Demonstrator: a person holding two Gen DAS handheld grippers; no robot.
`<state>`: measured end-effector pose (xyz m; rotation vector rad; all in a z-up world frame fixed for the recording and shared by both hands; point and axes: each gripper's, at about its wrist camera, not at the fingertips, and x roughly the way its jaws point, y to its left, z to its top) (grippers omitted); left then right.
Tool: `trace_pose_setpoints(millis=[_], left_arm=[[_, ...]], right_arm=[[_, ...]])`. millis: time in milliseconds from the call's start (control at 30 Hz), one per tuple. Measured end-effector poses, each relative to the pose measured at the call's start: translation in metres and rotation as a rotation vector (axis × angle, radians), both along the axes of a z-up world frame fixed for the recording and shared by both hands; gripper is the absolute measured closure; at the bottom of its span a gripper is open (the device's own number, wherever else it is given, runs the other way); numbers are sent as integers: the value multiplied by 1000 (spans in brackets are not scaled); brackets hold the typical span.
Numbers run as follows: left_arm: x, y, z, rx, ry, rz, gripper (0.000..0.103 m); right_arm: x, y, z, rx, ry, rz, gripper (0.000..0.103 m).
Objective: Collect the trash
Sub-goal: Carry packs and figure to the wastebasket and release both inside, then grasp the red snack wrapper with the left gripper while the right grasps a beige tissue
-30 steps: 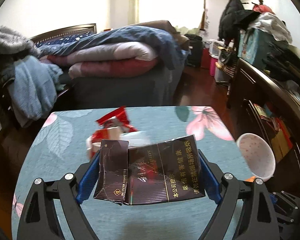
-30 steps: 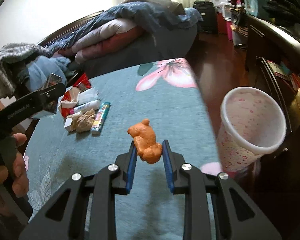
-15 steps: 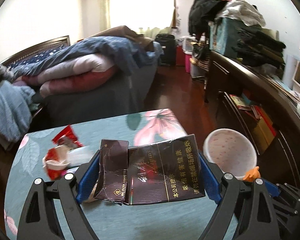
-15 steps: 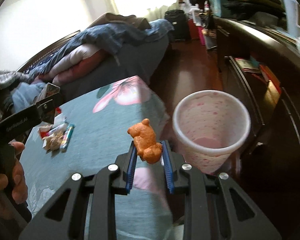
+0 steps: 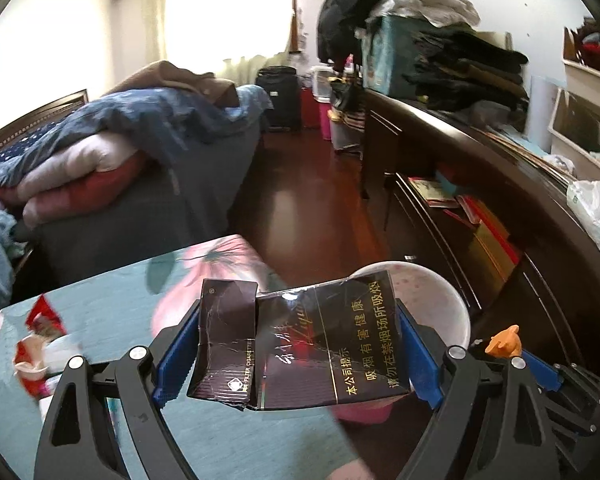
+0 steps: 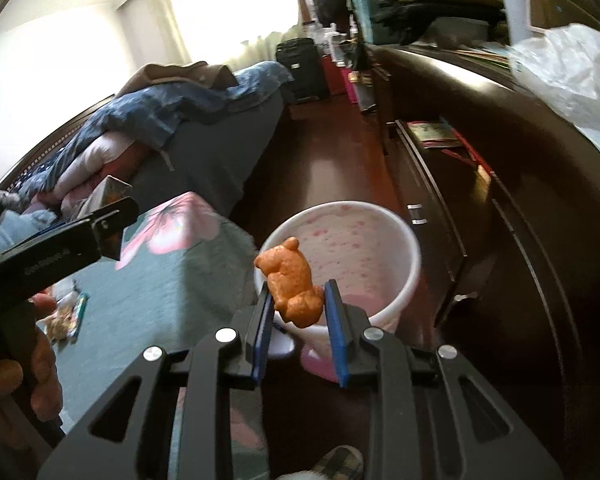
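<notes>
Moved: both grippers now over the white bin (image 6: 352, 248), past the table (image 6: 172, 280) edge.
Left gripper (image 5: 296, 344): jaws wide, clamping flattened cigarette pack (image 5: 324, 340).
Right gripper (image 6: 298, 308): jaws narrow, pinching orange lump (image 6: 292, 284).

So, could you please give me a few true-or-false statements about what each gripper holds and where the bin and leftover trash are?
1. The left gripper is shut on a dark cigarette pack. True.
2. The right gripper is open and holds nothing. False: it is shut on an orange scrap.
3. The white bin stands on the table. False: it stands on the floor just past the table's edge.
4. Wrappers lie on the table. True.
5. The orange scrap lies inside the bin. False: it sits between the right gripper's fingers, in front of the bin's mouth.
</notes>
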<state>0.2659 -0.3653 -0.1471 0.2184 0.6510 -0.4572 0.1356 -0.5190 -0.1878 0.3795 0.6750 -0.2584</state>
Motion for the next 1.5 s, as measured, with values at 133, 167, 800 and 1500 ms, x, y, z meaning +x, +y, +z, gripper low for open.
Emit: trace_pose_setpoints(millis=[133, 167, 800, 1500], left_arm=[[6, -32, -8, 18, -4, -36, 14], [7, -36, -9, 19, -1, -41, 14], [55, -102, -52, 48, 106, -69, 14], [48, -66, -30, 3, 89, -12, 7]], right_arm=[[3, -22, -7, -14, 1, -48, 77], [5, -26, -9, -16, 3, -59, 77], [56, -65, -68, 22, 69, -85, 77], [51, -49, -66, -1, 71, -82, 44]])
